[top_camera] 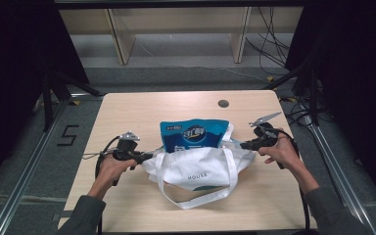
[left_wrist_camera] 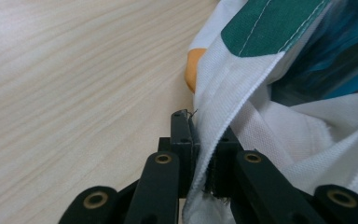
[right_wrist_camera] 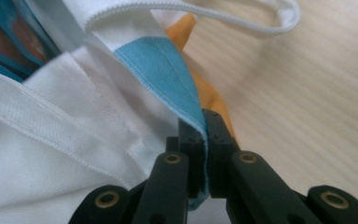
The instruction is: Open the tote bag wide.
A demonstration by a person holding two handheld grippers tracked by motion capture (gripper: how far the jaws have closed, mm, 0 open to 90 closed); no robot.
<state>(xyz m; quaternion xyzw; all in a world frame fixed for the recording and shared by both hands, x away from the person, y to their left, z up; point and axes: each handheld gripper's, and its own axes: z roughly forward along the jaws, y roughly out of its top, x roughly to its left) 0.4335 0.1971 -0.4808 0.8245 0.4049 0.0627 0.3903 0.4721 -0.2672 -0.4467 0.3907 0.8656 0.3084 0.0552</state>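
White cloth tote bag [top_camera: 200, 169] lying mid-bench on the pale wooden bench [top_camera: 127, 105], a blue plastic refill pouch [top_camera: 192, 134] protruding from its mouth. Left gripper [top_camera: 144, 156] is clamped on the bag's left rim, right gripper [top_camera: 242, 145] on its right rim. Pouch appears largely bagged; closing or lifting the bag probably remains.

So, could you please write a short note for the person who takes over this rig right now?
Left gripper: shut on the left rim of the white fabric tote bag.
Right gripper: shut on the bag's right rim, at its light blue hem.
Bag lies on the pale wooden table, mouth held wide.
Done: blue plastic refill pouch is partly inside, top sticking out.
Left: probably seat the pouch fully, then release both rims.
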